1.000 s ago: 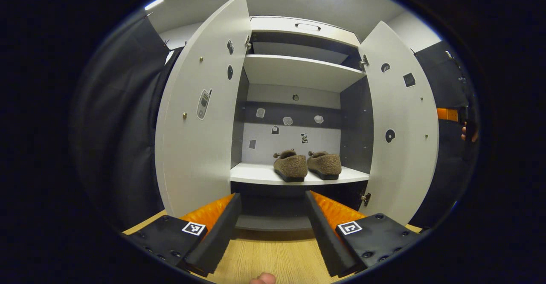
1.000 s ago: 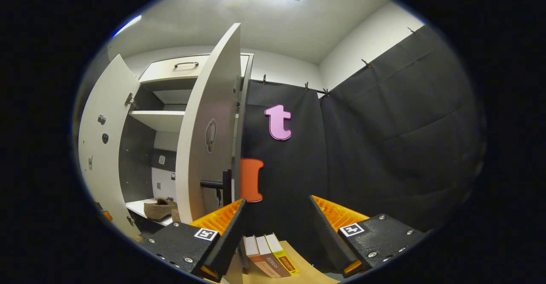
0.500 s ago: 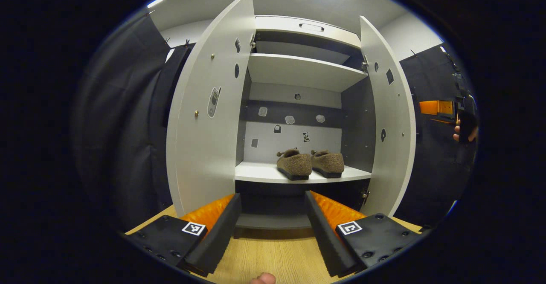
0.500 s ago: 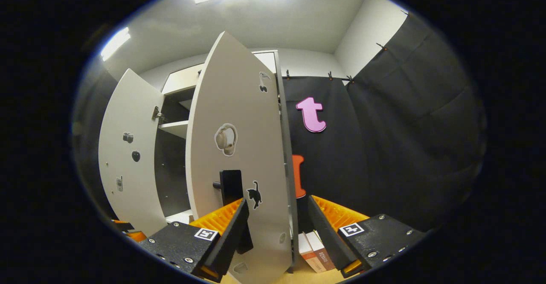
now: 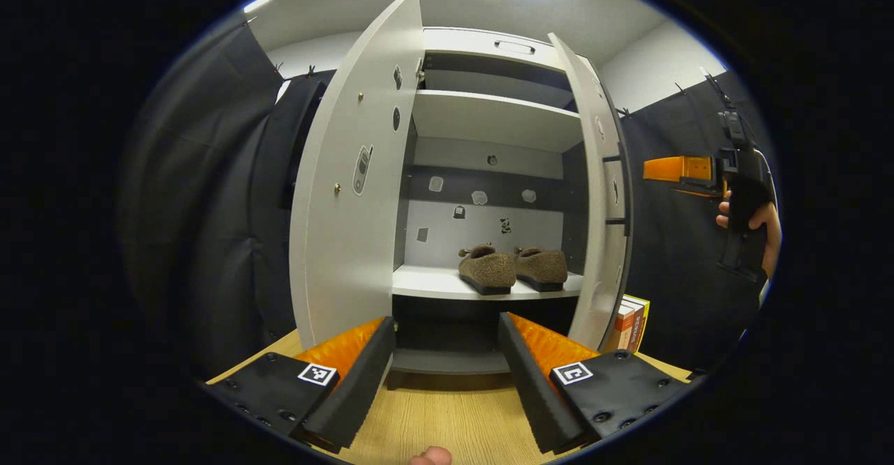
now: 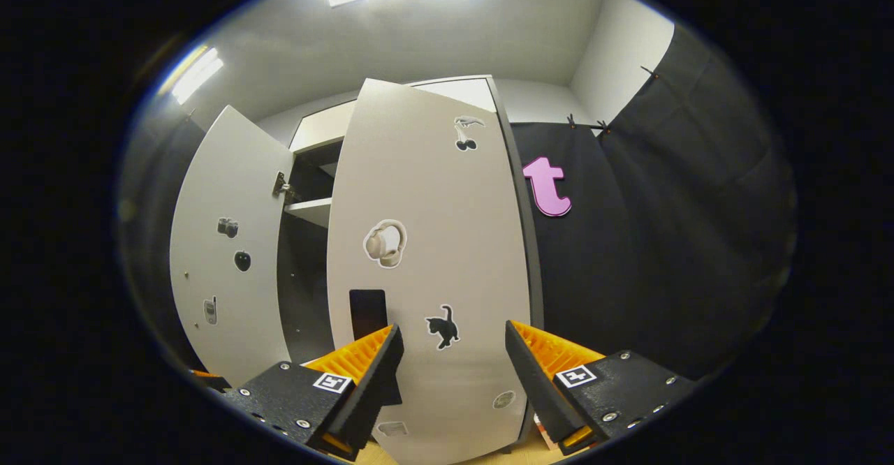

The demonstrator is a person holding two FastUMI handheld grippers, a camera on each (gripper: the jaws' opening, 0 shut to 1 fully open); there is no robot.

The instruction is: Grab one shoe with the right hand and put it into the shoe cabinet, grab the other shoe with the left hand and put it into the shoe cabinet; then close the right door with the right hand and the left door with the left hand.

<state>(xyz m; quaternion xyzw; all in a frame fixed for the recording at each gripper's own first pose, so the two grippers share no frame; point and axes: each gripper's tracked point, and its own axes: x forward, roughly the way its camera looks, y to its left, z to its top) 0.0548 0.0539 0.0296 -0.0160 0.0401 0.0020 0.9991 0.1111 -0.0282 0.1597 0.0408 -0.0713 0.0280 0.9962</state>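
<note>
Two shoes sitting in the shoe cabinet, right door part-way shut.

In the left gripper view, the shoe cabinet [image 5: 489, 119] is holding both brown shoes [image 5: 487, 269] [image 5: 541, 266] side by side on its lower shelf [image 5: 433, 285], the left door [image 5: 349, 193] standing wide and the right door [image 5: 601, 193] angling inward. The left tool [image 5: 447, 353] is hanging open and empty over the wooden desk [image 5: 447, 416]; books [image 5: 632, 322] are leaning beside the cabinet. In the right gripper view, the right tool [image 6: 450, 360] is gaping open, empty, facing the right door's [image 6: 433, 255] stickered outer face.
</note>
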